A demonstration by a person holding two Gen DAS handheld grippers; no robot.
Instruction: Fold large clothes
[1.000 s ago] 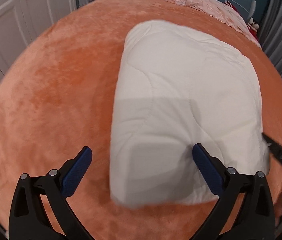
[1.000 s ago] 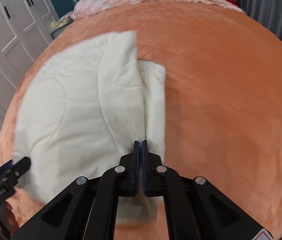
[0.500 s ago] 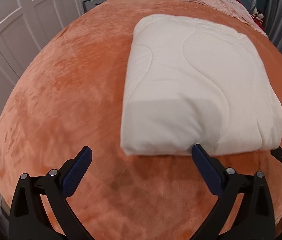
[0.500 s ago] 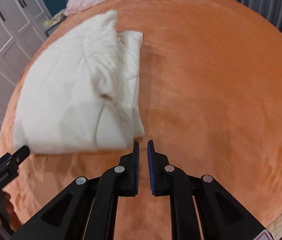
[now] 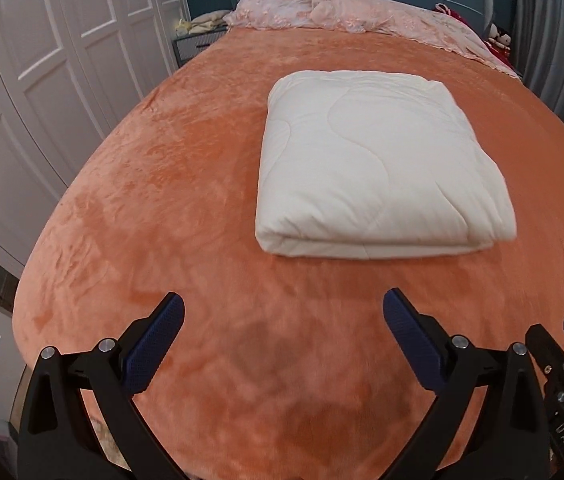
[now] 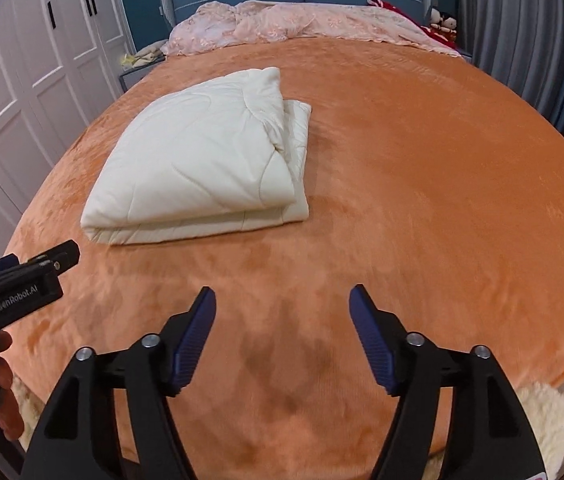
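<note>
A cream quilted blanket [image 5: 374, 160] lies folded in a thick rectangle on the orange bed cover [image 5: 169, 184]; its layered edge faces me. In the right wrist view the same blanket [image 6: 205, 160] sits to the upper left. My left gripper [image 5: 282, 312] hangs open over bare cover, well short of the blanket. My right gripper [image 6: 282, 304] is also back from the blanket, its jaws opening with nothing between them. The left gripper's body [image 6: 13, 280] shows at the left edge of the right wrist view, held by a hand.
White wardrobe doors [image 5: 41, 80] run along the left side of the bed. A pink lace cover [image 5: 346, 16] is bunched at the headboard end. Grey curtains [image 6: 542, 60] hang on the right. A fluffy cream rug [image 6: 542, 420] lies below the bed's near edge.
Both grippers pulled back from the blanket toward the bed's near edge. The right gripper let go of the blanket's fold and its jaws spread wide. The blanket now lies flat.
</note>
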